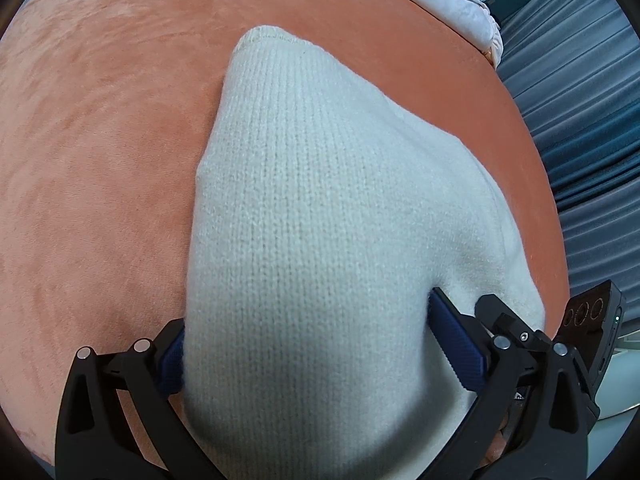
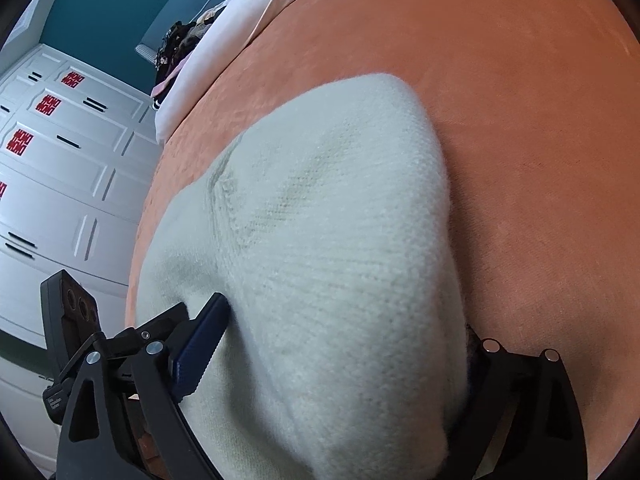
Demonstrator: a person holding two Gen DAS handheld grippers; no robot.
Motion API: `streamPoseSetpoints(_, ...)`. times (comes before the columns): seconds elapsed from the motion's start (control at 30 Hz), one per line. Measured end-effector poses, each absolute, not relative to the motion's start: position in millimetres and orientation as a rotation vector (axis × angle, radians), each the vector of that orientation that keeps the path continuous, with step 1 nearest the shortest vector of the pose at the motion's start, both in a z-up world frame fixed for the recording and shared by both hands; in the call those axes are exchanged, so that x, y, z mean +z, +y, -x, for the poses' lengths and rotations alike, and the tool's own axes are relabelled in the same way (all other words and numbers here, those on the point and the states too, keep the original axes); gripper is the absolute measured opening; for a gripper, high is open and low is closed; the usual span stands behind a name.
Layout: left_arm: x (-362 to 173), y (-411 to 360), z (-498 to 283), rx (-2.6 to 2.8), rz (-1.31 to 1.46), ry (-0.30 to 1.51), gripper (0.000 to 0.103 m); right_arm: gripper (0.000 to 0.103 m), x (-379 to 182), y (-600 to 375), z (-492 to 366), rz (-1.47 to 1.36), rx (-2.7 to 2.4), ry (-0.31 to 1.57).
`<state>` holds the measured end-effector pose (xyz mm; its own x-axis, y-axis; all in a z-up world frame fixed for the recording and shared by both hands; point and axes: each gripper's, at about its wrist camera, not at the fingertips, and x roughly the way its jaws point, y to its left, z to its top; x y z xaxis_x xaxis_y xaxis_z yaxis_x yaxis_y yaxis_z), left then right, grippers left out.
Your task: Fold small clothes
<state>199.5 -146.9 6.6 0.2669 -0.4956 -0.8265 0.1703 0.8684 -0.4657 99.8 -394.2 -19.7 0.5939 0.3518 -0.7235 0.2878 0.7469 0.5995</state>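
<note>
A cream knitted garment [image 1: 320, 208] is seen lying on an orange plush bedspread [image 1: 100, 140], close in front of both cameras and between the two tools. In the left wrist view the left gripper [image 1: 312, 344] is set astride the near end of the knit, its blue pads [image 1: 454, 332] spread wide on either side of the thick wool; whether the pads are pressed into the fabric or merely resting beside it cannot be told. In the right wrist view the right gripper [image 2: 332, 356] is likewise placed around a bulky, rounded fold of the same garment, with its jaws standing wide apart and the wool bulging between them; it is judged to be open, not clamped. The knit appears already doubled over at least once, since a rounded folded edge is shown at its far end and a sleeve seam is visible on the upper layer. The fold is judged to be partly done: the bundle is still puffy and uneven, so flattening and perhaps a further fold are thought to remain. White bedding [image 2: 224, 40] is seen beyond the bedspread.
</note>
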Motion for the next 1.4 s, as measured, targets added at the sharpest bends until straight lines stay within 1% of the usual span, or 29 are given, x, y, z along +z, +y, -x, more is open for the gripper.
streamPoseSetpoints(0.1,13,-134,-196,-0.475,0.326,1.237,0.098,0.085,-13,-399,-93,-0.774,0.027,0.968)
streamPoseSetpoints(0.13,14,-129,-194,-0.478,0.322,1.233,0.098,0.081,-8,-402,-86,-0.773,0.015,0.956)
streamPoseSetpoints(0.2,16,-122,-189,-0.486,0.306,1.217,0.098,0.077,4,-412,-70,-0.784,-0.024,0.896)
streamPoseSetpoints(0.27,14,-120,-187,-0.490,0.315,1.208,0.098,0.058,10,-423,-61,-0.815,-0.056,0.845)
streamPoseSetpoints(0.3,13,-119,-187,-0.487,0.330,1.210,0.098,0.034,9,-424,-66,-0.797,-0.050,0.872)
streamPoseSetpoints(0.37,14,-117,-186,-0.465,0.345,1.214,0.098,0.018,17,-415,-79,-0.677,-0.031,0.926)
streamPoseSetpoints(0.4,16,-115,-183,-0.452,0.340,1.209,0.098,0.016,35,-406,-81,-0.609,0.000,0.899)
streamPoseSetpoints(0.5,28,-114,-178,-0.453,0.304,1.161,0.098,0.015,88,-397,-72,-0.611,0.145,0.731)
streamPoseSetpoints(0.53,31,-112,-177,-0.448,0.299,1.147,0.098,0.015,92,-398,-72,-0.594,0.148,0.711)
streamPoseSetpoints(0.57,31,-112,-178,-0.434,0.287,1.152,0.098,0.015,85,-401,-75,-0.579,0.120,0.730)
streamPoseSetpoints(0.6,29,-113,-180,-0.431,0.280,1.168,0.098,0.015,61,-409,-83,-0.566,0.052,0.810)
streamPoseSetpoints(0.67,21,-118,-183,-0.455,0.299,1.214,0.098,0.026,12,-419,-95,-0.566,-0.040,0.989)
streamPoseSetpoints(0.7,19,-117,-183,-0.452,0.316,1.217,0.098,0.038,7,-425,-87,-0.609,-0.051,0.951)
streamPoseSetpoints(0.77,18,-114,-183,-0.455,0.336,1.207,0.098,0.048,17,-428,-75,-0.663,-0.053,0.904)
streamPoseSetpoints(0.8,15,-112,-183,-0.461,0.353,1.208,0.098,0.060,19,-429,-72,-0.667,-0.056,0.900)
streamPoseSetpoints(0.83,11,-108,-183,-0.469,0.387,1.214,0.098,0.067,19,-429,-71,-0.666,-0.055,0.904)
streamPoseSetpoints(0.9,0,-102,-184,-0.492,0.472,1.234,0.098,0.069,9,-425,-75,-0.675,-0.017,0.950)
streamPoseSetpoints(0.97,-2,-102,-183,-0.505,0.473,1.220,0.098,0.074,-12,-421,-81,-0.742,0.046,1.013)
streamPoseSetpoints(1.0,-1,-104,-184,-0.514,0.459,1.215,0.098,0.079,-18,-419,-81,-0.783,0.060,1.001)
streamPoseSetpoints(1.03,0,-106,-186,-0.525,0.443,1.213,0.098,0.080,-20,-417,-81,-0.795,0.067,0.973)
streamPoseSetpoints(1.07,1,-110,-190,-0.535,0.428,1.219,0.098,0.078,-20,-409,-84,-0.791,0.073,0.967)
streamPoseSetpoints(1.1,3,-113,-192,-0.546,0.409,1.228,0.096,0.068,-19,-405,-88,-0.789,0.078,0.967)
streamPoseSetpoints(1.13,8,-117,-193,-0.546,0.379,1.236,0.093,0.054,-18,-400,-92,-0.790,0.079,0.971)
streamPoseSetpoints(1.17,13,-119,-194,-0.533,0.365,1.239,0.090,0.045,-15,-398,-92,-0.782,0.081,0.967)
streamPoseSetpoints(1.2,19,-119,-194,-0.529,0.356,1.238,0.084,0.037,-7,-397,-91,-0.774,0.086,0.947)
streamPoseSetpoints(1.23,27,-119,-191,-0.531,0.341,1.228,0.078,0.034,1,-397,-87,-0.780,0.097,0.923)
streamPoseSetpoints(1.3,43,-117,-183,-0.560,0.313,1.205,0.069,0.033,21,-390,-79,-0.784,0.118,0.876)
streamPoseSetpoints(1.33,52,-117,-178,-0.587,0.308,1.199,0.067,0.033,34,-385,-71,-0.761,0.117,0.857)
streamPoseSetpoints(1.4,69,-119,-165,-0.633,0.296,1.189,0.067,0.033,57,-377,-52,-0.722,0.096,0.825)
